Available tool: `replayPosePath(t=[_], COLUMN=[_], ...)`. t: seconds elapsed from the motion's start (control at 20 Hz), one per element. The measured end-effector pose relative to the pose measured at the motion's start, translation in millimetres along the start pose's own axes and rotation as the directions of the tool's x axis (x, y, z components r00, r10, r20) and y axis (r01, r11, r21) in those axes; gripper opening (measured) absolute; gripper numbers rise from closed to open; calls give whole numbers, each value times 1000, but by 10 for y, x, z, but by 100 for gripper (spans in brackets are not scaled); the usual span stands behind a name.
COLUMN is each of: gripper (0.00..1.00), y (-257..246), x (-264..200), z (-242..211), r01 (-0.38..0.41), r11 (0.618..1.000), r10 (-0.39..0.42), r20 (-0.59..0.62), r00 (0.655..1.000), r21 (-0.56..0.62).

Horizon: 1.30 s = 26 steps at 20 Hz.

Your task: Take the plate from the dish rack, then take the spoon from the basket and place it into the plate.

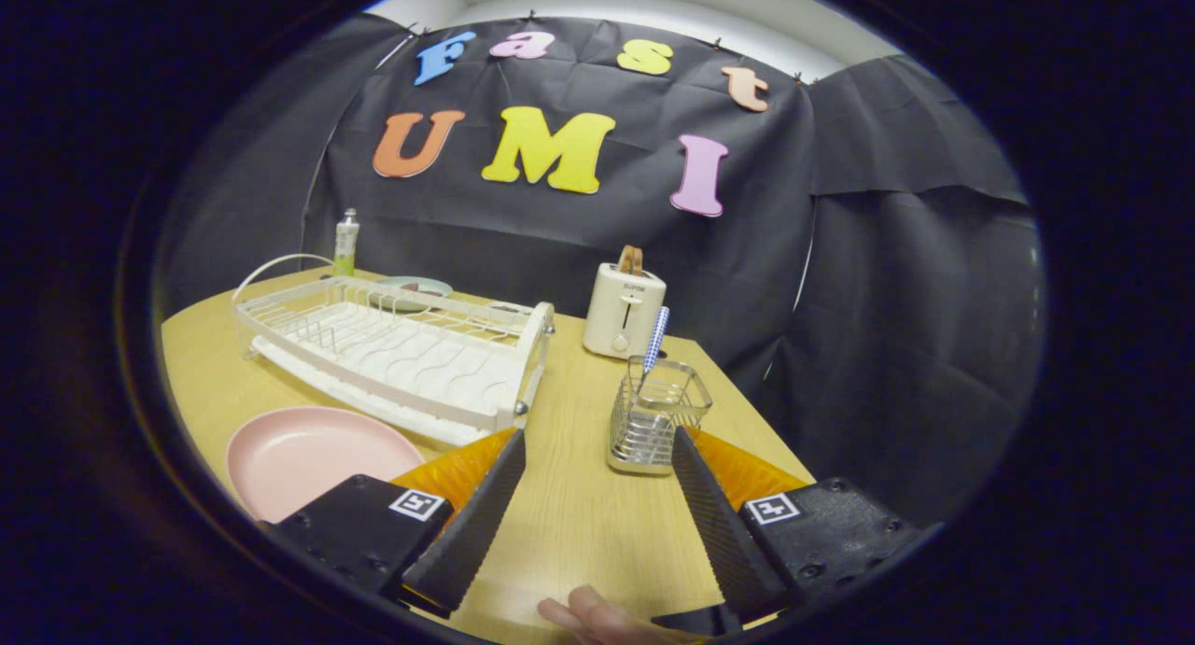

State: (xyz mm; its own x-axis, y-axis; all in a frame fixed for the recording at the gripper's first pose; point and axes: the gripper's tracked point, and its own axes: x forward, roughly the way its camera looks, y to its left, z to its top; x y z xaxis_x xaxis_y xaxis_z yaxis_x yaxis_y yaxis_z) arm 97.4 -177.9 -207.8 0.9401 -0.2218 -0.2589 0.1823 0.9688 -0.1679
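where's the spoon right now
In the gripper view, the spoon stands upright in the wire basket, just ahead of the open tool, in front of the toaster.

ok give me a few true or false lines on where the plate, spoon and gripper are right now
1. The pink plate lies flat on the table, in front of the dish rack. True.
2. The spoon lies in the plate. False: it stands in the wire basket, handle up.
3. The gripper is shut on the spoon. False: its fingers are wide apart with nothing between them, the basket just ahead of the right finger.
4. A toaster stands beyond the basket. True.
5. The dish rack holds the pink plate. False: its slots look empty.
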Motion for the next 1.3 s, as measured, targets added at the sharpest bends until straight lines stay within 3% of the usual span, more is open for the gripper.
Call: replayPosePath(t=[0.3, 0.6, 0.75, 0.8, 0.9, 1.1, 1.3], gripper=[100, 99, 97, 91, 67, 20, 14], y=[-232, -285, -382, -384, -321, -360, -468], x=[518, 1324, 1635, 1730, 1823, 1932, 1784], z=[602, 764, 777, 796, 754, 615, 700], r01=[-31, -87, -65, -73, -94, -50, -36], r11=[987, 960, 951, 944, 938, 942, 931], r10=[27, 114, 112, 127, 169, 139, 118], r20=[28, -88, -141, -149, -202, -249, -207], r00=[999, 990, 984, 981, 965, 959, 971], r21=[156, 266, 303, 320, 334, 333, 363])
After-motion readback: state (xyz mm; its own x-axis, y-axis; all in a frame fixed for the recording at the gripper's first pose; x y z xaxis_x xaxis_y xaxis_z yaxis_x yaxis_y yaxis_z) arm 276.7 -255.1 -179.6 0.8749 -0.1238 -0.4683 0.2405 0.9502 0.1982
